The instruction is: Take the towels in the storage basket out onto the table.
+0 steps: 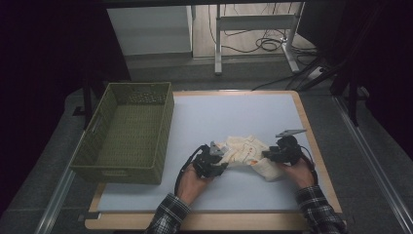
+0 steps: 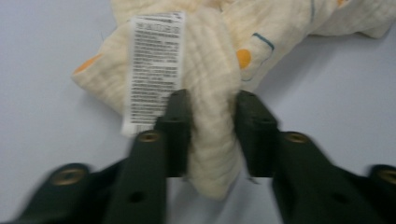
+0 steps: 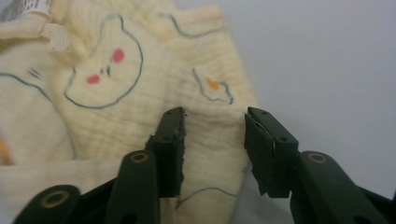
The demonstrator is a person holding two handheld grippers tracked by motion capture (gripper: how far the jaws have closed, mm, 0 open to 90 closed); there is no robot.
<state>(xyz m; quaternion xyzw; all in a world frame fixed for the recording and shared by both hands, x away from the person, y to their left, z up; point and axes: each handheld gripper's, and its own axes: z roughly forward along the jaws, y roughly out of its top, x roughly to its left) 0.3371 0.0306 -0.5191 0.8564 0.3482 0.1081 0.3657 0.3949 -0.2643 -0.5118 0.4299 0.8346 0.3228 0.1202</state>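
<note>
At the frame's lower middle, the left gripper pinches a fold of the cloth, while the right gripper straddles its edge, jaws apart.

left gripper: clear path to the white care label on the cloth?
Probably yes. The label lies face-up on the cloth, just beside the left gripper, whose jaws already straddle a fold next to it. Nothing covers it.

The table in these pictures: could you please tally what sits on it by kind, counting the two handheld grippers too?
Cream printed cloth: 1
Green woven basket: 1
Grippers: 2, the left gripper with a cloth fold between its jaws, the right gripper astride the cloth's edge
Total: 4
</note>
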